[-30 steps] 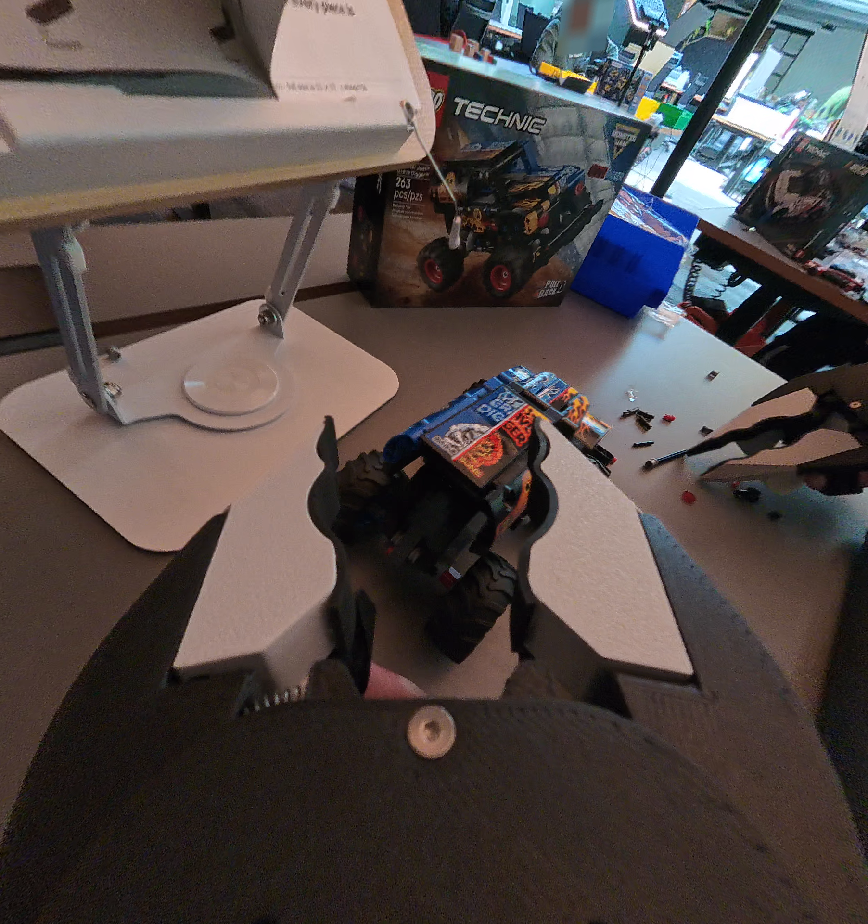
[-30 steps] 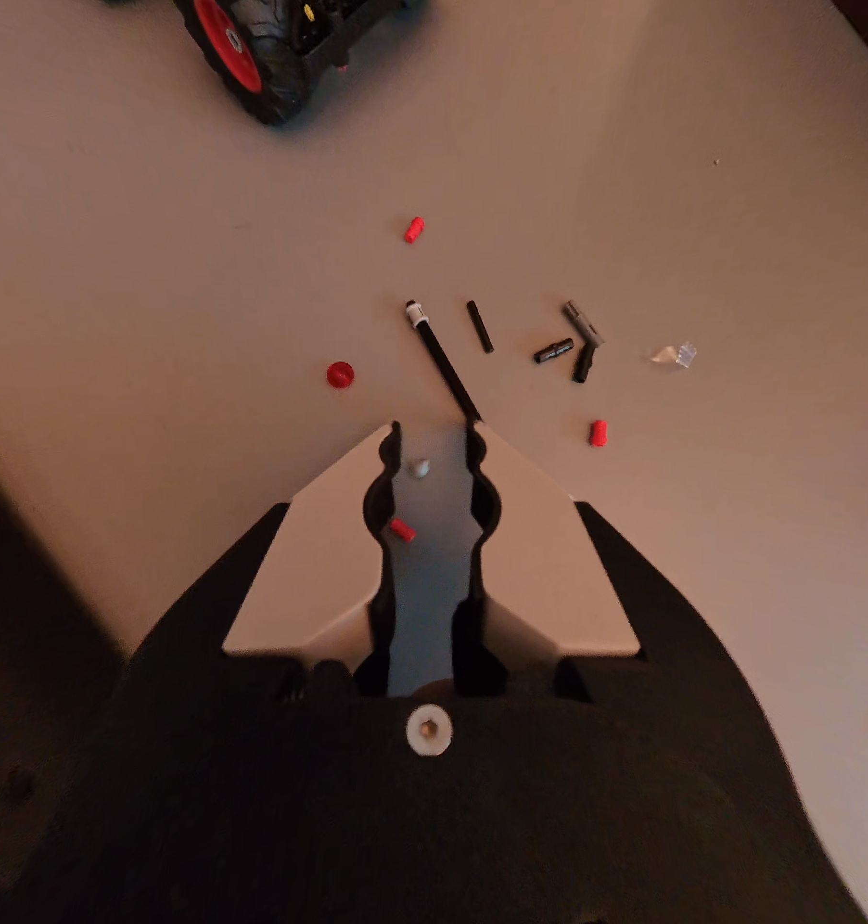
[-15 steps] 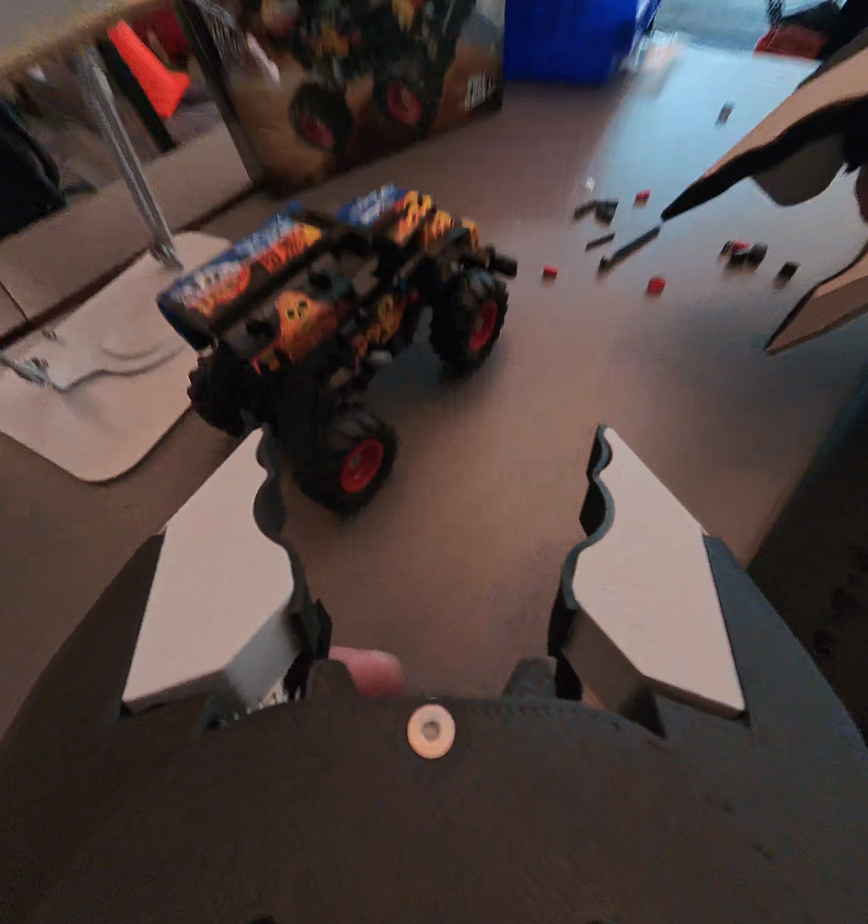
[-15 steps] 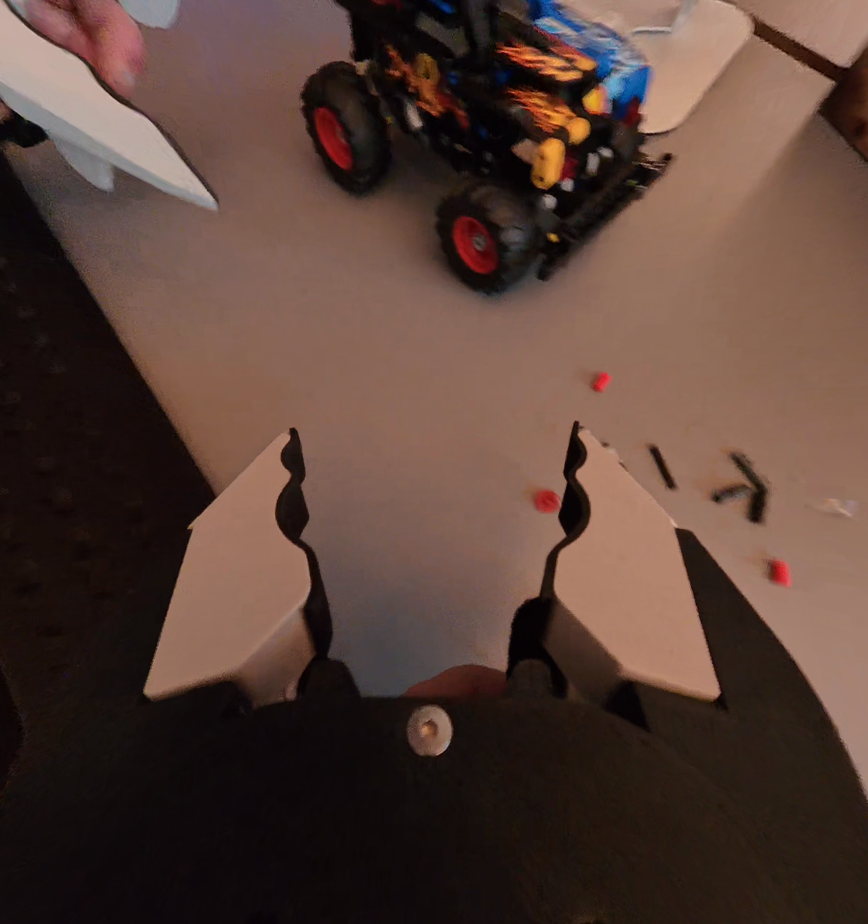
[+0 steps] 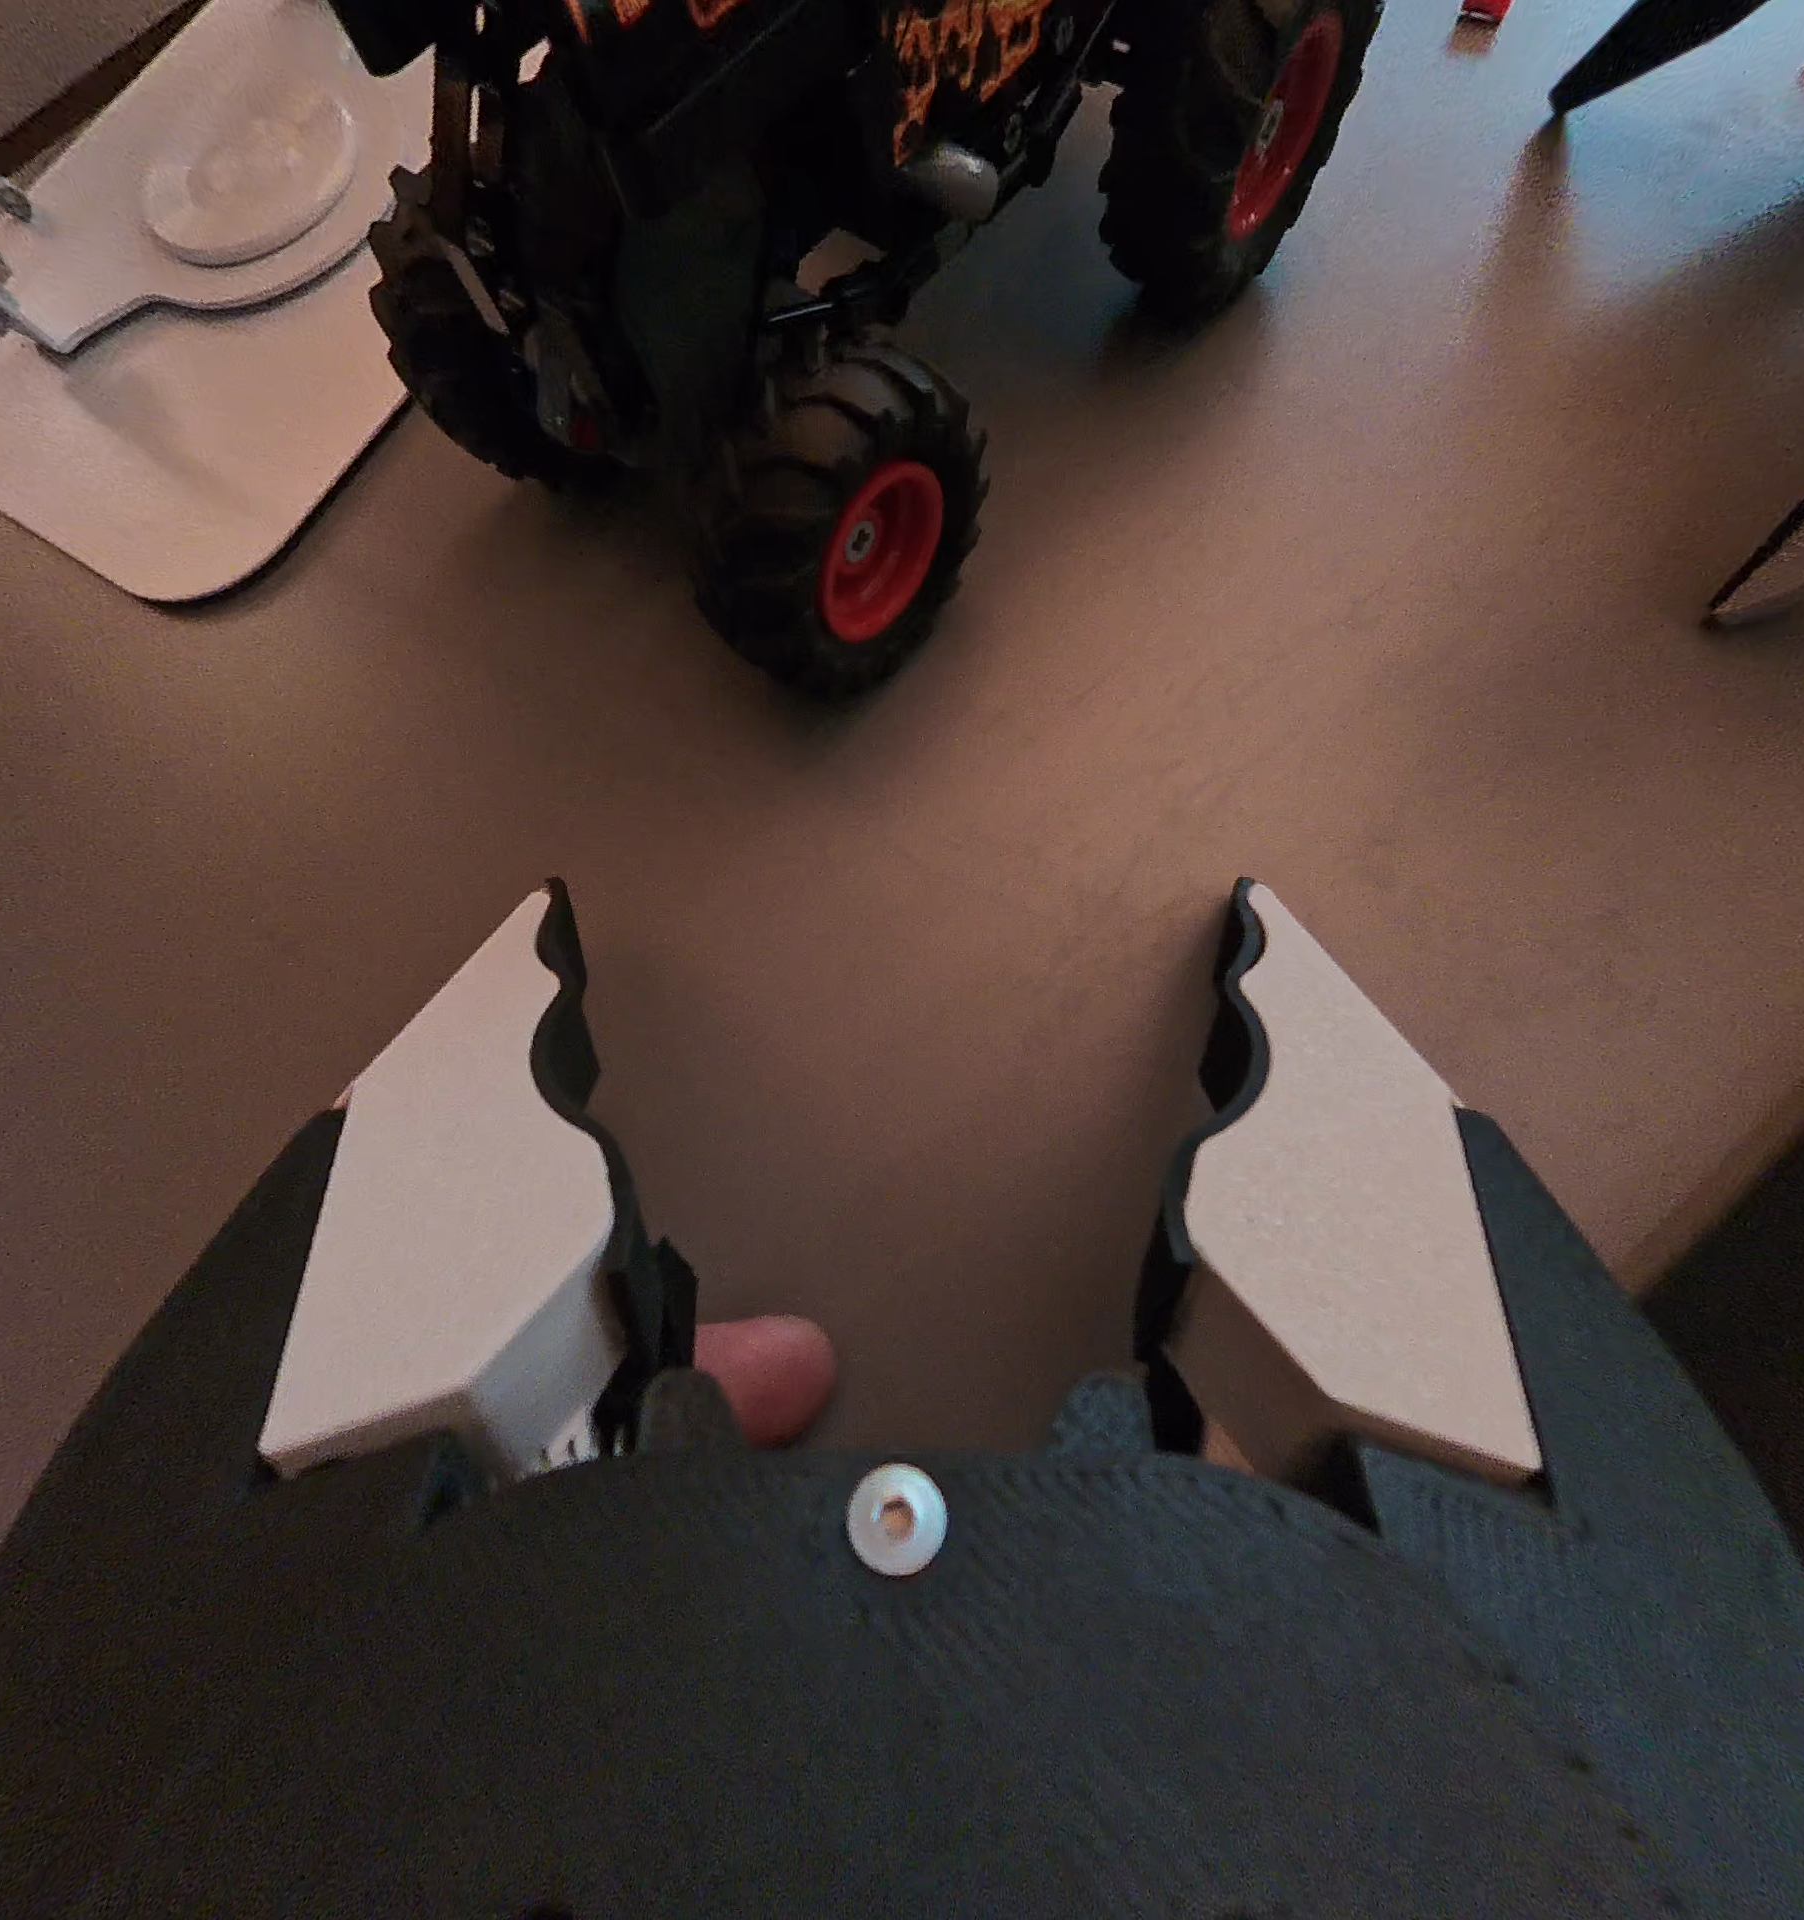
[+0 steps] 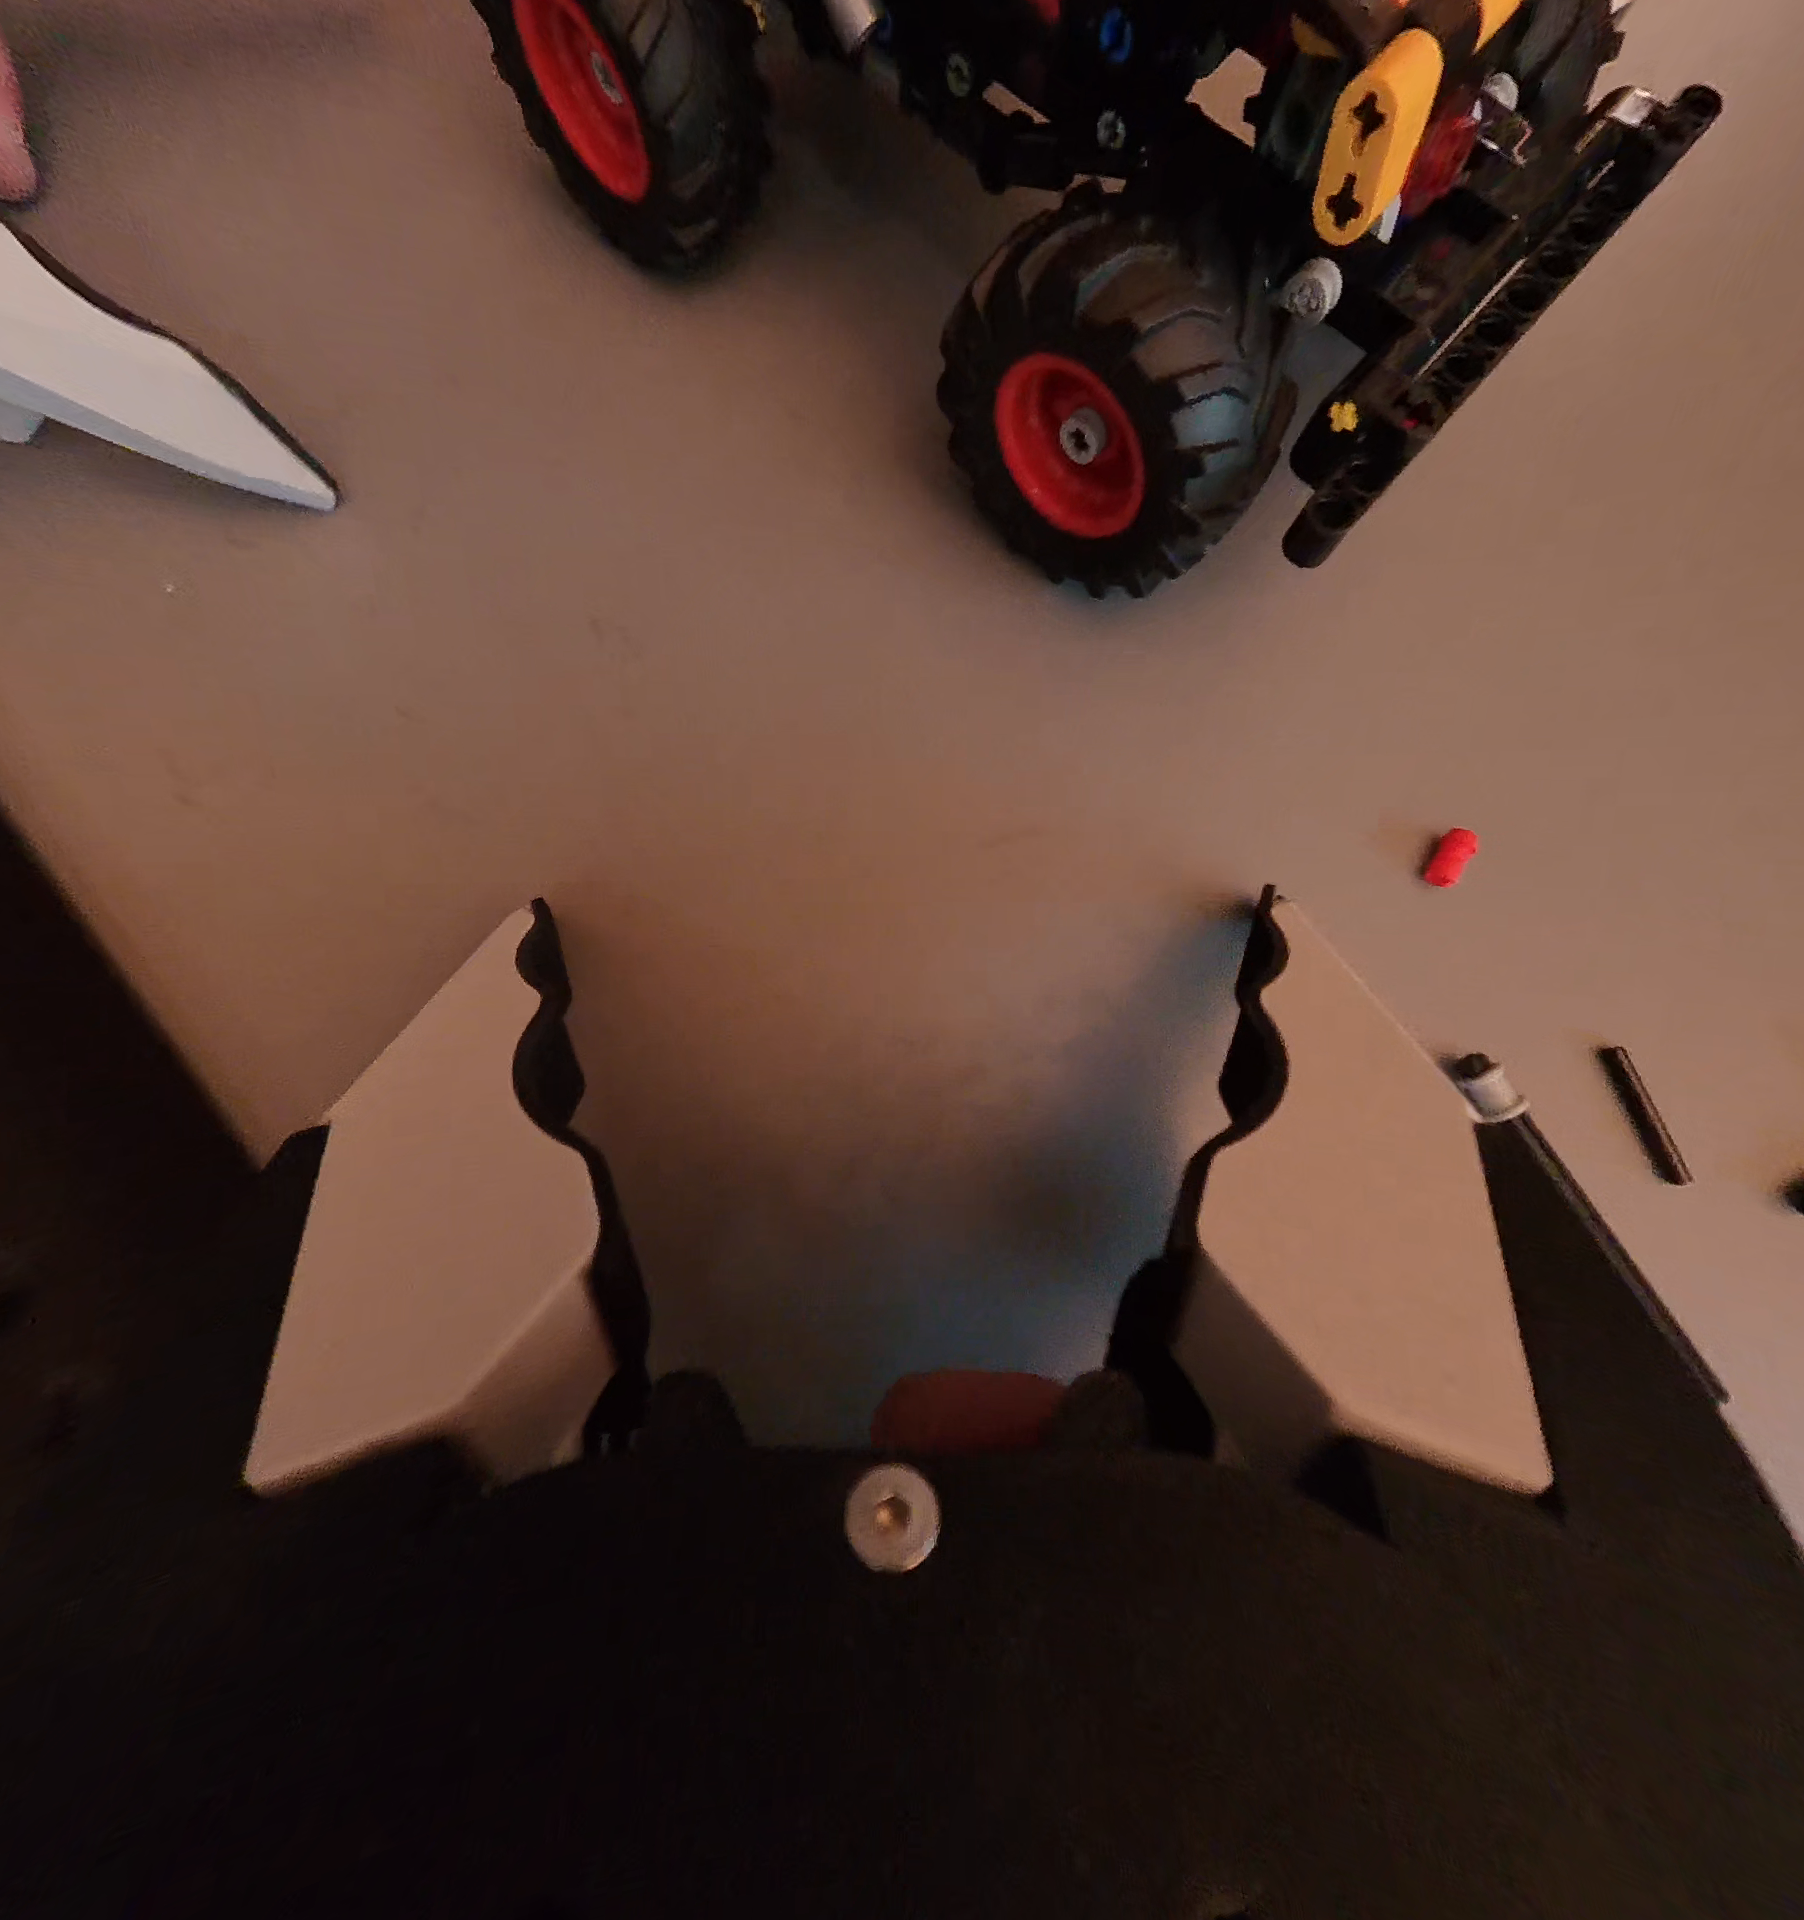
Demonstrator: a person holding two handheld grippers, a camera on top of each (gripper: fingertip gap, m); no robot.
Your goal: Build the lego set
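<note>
The lego monster truck (image 5: 773, 239), black with flame stickers and red wheel hubs, stands on the grey table at the top of the left wrist view. It also shows at the top of the right wrist view (image 6: 1116, 343). My left gripper (image 5: 898, 904) is open and empty, hovering over bare table short of the truck. My right gripper (image 6: 903, 914) is open and empty, also short of the truck. Loose parts lie to its right: a red pin (image 6: 1449, 855), a black axle with a grey end (image 6: 1495, 1096) and a short black axle (image 6: 1646, 1117).
A white stand base (image 5: 150, 343) lies left of the truck. The right gripper's fingers (image 5: 1771, 561) reach in at the right edge of the left wrist view; a left finger (image 6: 129, 395) shows at the left of the right wrist view. The table edge (image 6: 98, 935) runs at the lower left.
My left gripper let go of the truck, opened wide and drew back. My right gripper opened wide, left the small loose parts and swung toward the truck.
</note>
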